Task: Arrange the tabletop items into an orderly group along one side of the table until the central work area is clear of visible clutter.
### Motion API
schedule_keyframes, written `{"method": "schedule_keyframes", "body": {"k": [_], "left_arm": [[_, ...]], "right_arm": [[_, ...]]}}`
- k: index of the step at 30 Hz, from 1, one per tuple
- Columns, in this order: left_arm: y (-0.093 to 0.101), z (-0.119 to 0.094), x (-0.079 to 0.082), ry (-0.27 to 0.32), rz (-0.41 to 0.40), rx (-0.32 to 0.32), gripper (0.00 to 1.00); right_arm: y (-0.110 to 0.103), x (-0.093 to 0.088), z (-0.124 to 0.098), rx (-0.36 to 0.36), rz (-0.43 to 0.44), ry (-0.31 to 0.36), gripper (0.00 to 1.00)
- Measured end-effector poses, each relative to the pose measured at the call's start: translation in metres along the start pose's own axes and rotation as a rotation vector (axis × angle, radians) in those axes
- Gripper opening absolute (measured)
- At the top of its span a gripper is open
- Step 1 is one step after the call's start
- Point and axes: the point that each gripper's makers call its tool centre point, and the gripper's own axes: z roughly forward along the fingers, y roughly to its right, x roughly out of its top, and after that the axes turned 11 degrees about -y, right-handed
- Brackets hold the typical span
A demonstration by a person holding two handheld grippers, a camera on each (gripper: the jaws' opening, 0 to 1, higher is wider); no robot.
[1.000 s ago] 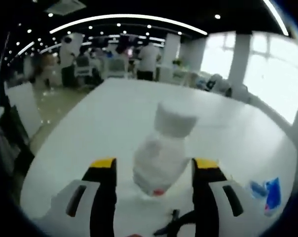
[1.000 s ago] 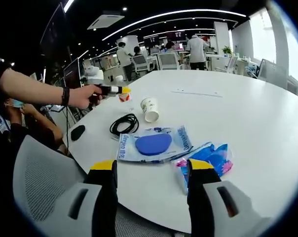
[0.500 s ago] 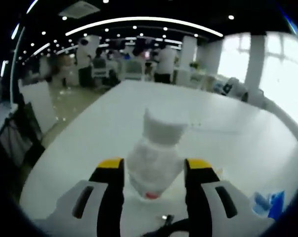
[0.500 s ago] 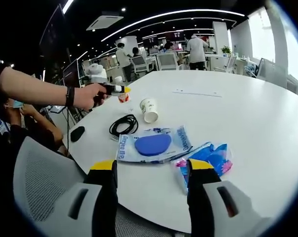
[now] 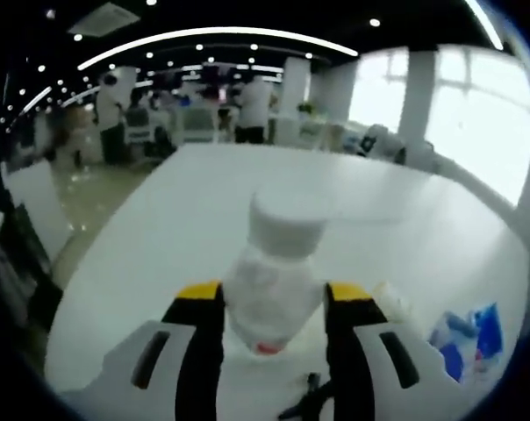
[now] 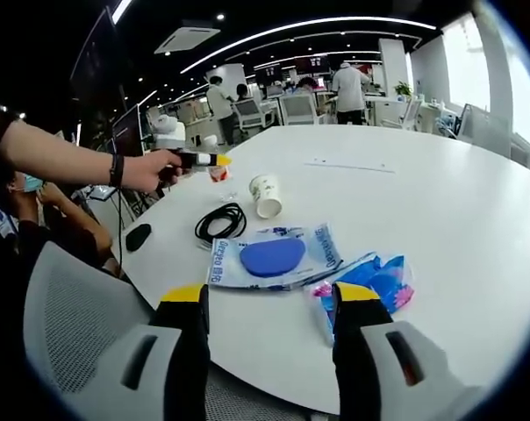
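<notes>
A clear plastic bottle with a white cap and a red patch near its base stands upright between my left gripper's yellow-tipped jaws, which press its sides. In the right gripper view a person's hand holds that left gripper at the table's far left edge, the bottle at its tip. My right gripper is open near the front edge, nothing between its fingers. Beyond it lie a blue and white packet, a blue and pink packet, a coiled black cable and a tipped paper cup.
The round white table stretches far to the right, with a thin paper strip at the back. A small black object lies at the left edge. A grey mesh chair stands below the rim. People stand at desks behind.
My left gripper's jaws have drawn in from wide apart to touch the bottle's sides. The left view has swung a little. The right gripper has stayed where it was.
</notes>
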Motion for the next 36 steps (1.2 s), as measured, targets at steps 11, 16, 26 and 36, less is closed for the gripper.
{"method": "schedule_keyframes", "body": {"k": [11,16,26,36], "left_arm": [[0.002,-0.001,0.0,-0.019,0.076,-0.088,0.42],[0.002,0.0,-0.001,-0.033,0.06,-0.092,0.43],[0.002,0.0,-0.007,-0.01,-0.022,-0.004,0.67],[0.002,-0.007,-0.02,0.021,-0.12,0.191,0.67]], "right_arm": [[-0.001,0.0,0.0,-0.003,-0.006,-0.003,0.56],[-0.001,0.0,0.0,0.002,-0.005,-0.005,0.56],[-0.002,-0.001,0.0,0.004,-0.007,-0.004,0.55],[0.0,0.001,-0.001,0.001,0.002,0.005,0.55]]}}
